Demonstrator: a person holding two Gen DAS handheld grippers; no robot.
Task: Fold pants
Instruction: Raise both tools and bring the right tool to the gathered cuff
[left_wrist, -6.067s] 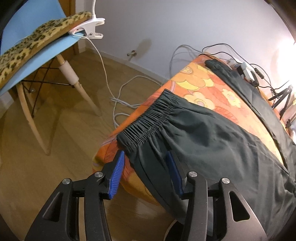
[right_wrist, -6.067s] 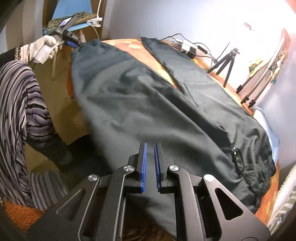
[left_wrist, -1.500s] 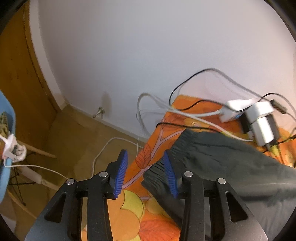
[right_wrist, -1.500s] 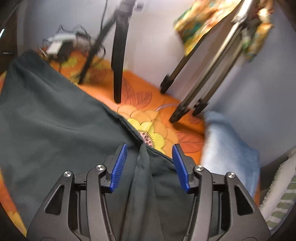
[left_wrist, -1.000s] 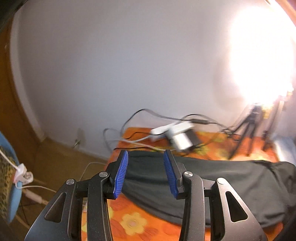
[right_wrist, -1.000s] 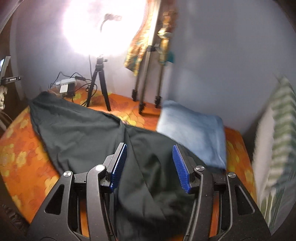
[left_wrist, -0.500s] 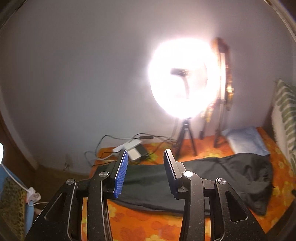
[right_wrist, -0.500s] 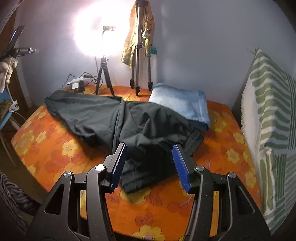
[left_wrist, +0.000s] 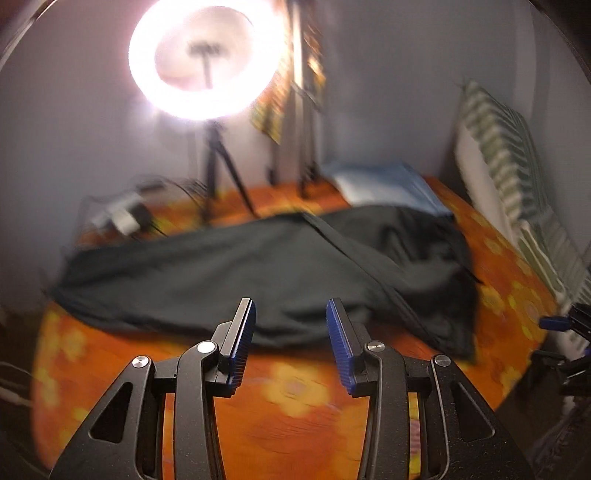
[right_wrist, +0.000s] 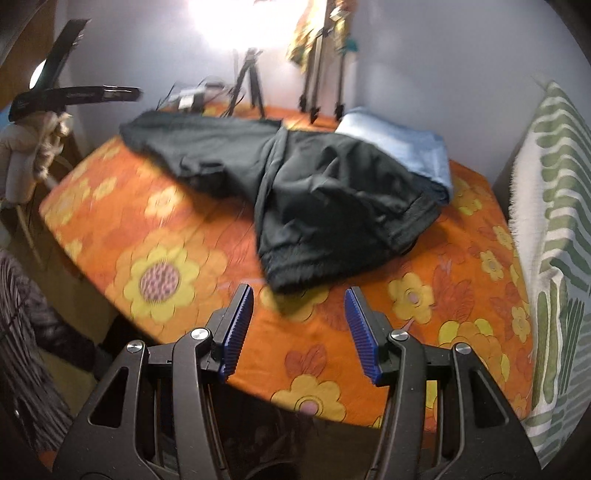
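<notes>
Pants dark, lying across the far half of the orange flowered bedspread, doubled lengthwise with one leg over the other; waistband end bunched and rumpled near the blue folded cloth, leg ends stretched toward the ring light and tripod; left gripper released, jaws apart with nothing between them, hovering short of the near edge of the fabric; right gripper likewise released and empty, aimed at the rumpled waistband corner, not touching it; gloved hand visible at the far left of the right view. Judged as the pause between folds: lengthwise fold laid, crosswise fold not yet made. Next move likely calls for smoothing the bunched waist end, then pinching both layers at one end and carrying them over to the other; risk of catching only the top layer and pulling the legs out of line.
</notes>
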